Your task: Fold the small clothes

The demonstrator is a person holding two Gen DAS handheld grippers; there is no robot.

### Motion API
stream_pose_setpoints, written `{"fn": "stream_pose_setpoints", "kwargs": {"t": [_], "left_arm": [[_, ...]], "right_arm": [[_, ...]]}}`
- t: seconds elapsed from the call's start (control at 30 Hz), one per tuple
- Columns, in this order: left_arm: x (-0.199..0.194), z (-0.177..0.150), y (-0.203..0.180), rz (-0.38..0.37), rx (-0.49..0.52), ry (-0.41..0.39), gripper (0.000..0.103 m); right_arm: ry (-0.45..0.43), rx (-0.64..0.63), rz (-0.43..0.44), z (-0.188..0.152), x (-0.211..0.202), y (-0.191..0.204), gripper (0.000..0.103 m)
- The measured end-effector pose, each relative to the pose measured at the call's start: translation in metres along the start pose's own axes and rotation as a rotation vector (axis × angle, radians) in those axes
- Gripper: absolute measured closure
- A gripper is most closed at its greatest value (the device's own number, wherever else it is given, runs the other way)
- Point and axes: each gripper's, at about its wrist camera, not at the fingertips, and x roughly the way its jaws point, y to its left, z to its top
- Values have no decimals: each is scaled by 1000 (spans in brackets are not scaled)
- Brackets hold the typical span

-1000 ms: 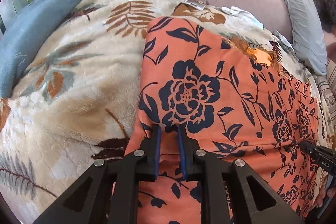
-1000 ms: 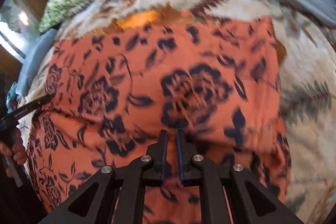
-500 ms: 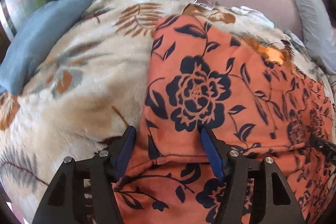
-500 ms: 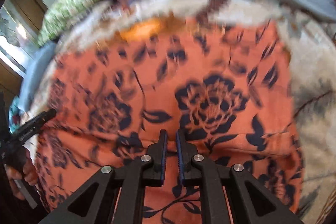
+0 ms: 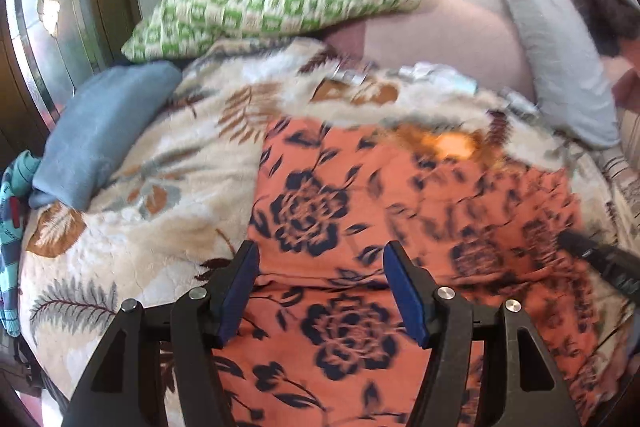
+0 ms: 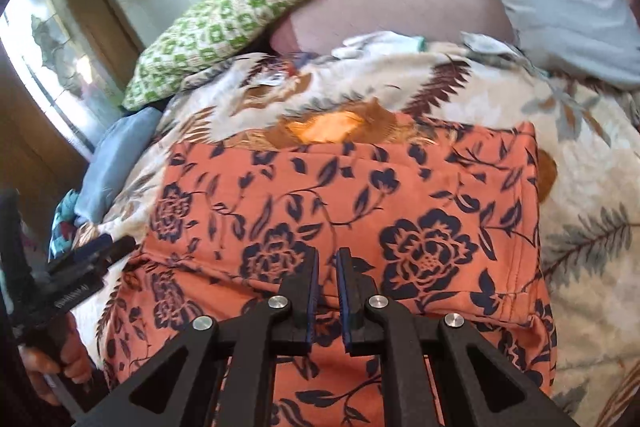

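— Where's the orange floral garment [image 6: 352,203]?
— Flat on the leaf-print blanket [image 5: 132,187] on the bed, doubled over, long axis running left to right across both views.
— And the grippers?
— The left gripper [image 5: 320,259] gapes wide above the garment's left edge. The right gripper [image 6: 327,261] has its jaws nearly together; cannot tell whether cloth is pinched.

Bright window [image 6: 48,39] daylight, blown-out top glare, motion blur, fisheye edges.
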Motion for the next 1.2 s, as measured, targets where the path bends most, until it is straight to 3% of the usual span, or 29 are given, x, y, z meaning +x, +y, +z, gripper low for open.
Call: {"fn": "stream_pose_setpoints", "kwargs": {"t": [0.23,0.5,0.9,1.2], "left_arm": [[-63,8,-26,-16,69,-88,38],[-113,1,-19,-21,51,-135,38],[-150,-10,-15,-33,29,-170,38],[-161,-13,-26,-57,47,-188,38]], "right_arm": [[-90,-25,41,-1,-23,9,91],[-142,13,94,-10,-45,16,91],[-203,25,142,-43,-80,40,91],[-273,67,196,-62,-114,37,91]]}}
